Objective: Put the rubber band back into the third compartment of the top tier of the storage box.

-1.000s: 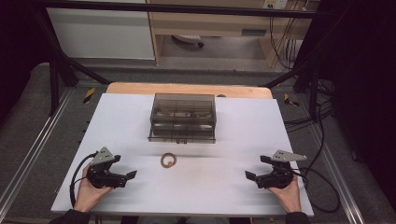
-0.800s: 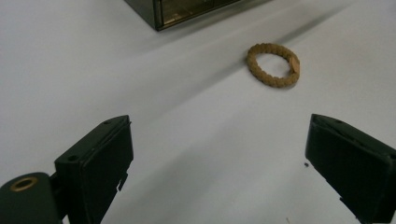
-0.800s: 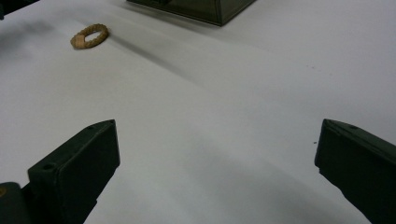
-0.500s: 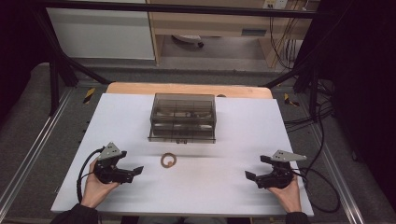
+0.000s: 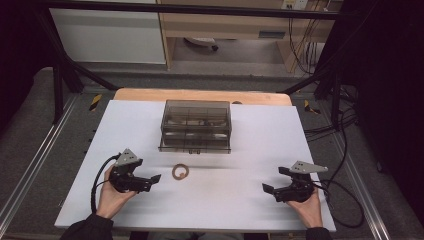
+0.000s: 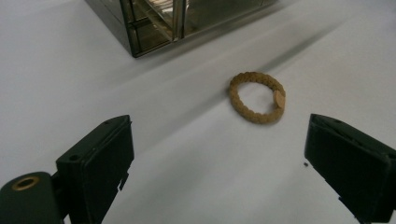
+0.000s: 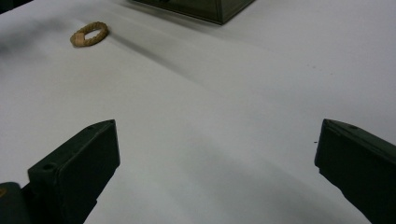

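a white table [image 5: 240,200] carries a smoky see-through box [image 5: 196,125] with small drawers, set toward the far middle. just in front of the box, apart from it, a brown braided ring [image 5: 180,172] lies flat on the bare surface. in the left gripper view the ring [image 6: 257,97] shows a rope-like weave and a small pale tab on one side, and the corner of the box [image 6: 154,23] sits beyond it at the top.

the left gripper [image 5: 150,180] is held in the person's left hand [image 5: 112,197] near the front left of the table, pointing toward the ring and near it, not touching. its jaws are wide apart with nothing between them; in its own view the left gripper [image 6: 217,163] has the ring lying ahead of the gap, a little toward the right jaw. a black cable [image 5: 95,187] loops from it beside the hand.

the right gripper [image 5: 272,187] is held in the right hand [image 5: 307,207] at the front right, well apart from the ring, pointing left across the table. its jaws are also spread wide and empty. in the right gripper view the right gripper [image 7: 217,158] faces bare white surface, with the ring [image 7: 89,34] far off at the upper left and the box edge [image 7: 205,9] at the top.
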Tool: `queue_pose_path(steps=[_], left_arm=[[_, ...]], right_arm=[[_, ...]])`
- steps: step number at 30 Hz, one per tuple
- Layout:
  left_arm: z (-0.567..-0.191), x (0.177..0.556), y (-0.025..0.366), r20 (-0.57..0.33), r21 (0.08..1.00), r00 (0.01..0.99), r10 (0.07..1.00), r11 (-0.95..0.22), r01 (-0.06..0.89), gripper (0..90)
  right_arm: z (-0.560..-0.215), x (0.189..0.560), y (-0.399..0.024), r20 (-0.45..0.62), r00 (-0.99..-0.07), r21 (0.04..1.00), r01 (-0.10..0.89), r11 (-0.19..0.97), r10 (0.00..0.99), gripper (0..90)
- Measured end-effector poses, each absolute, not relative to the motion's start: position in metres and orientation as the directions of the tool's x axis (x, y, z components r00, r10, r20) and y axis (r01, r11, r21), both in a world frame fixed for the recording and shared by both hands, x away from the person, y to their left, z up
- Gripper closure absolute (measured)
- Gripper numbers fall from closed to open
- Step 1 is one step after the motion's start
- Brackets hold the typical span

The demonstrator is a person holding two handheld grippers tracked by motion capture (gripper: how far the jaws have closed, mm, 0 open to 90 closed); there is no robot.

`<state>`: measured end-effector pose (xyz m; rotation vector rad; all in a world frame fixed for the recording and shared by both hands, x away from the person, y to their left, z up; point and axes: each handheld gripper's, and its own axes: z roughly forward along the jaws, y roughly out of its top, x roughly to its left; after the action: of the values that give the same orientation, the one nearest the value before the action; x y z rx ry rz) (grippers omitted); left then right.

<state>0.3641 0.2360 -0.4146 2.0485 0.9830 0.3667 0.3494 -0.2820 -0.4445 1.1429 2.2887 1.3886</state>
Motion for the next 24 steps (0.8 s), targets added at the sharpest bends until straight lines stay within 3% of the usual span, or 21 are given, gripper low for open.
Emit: queue_pose_path(steps=[24], left_arm=[[-0.425,0.381,0.192,-0.067,0.73,0.656,0.752,-0.411,0.546,12.7]], right_arm=[[-0.445,0.349,-0.281,0.184,-0.668,0.827,0.501,0.253,0.721,0.6]])
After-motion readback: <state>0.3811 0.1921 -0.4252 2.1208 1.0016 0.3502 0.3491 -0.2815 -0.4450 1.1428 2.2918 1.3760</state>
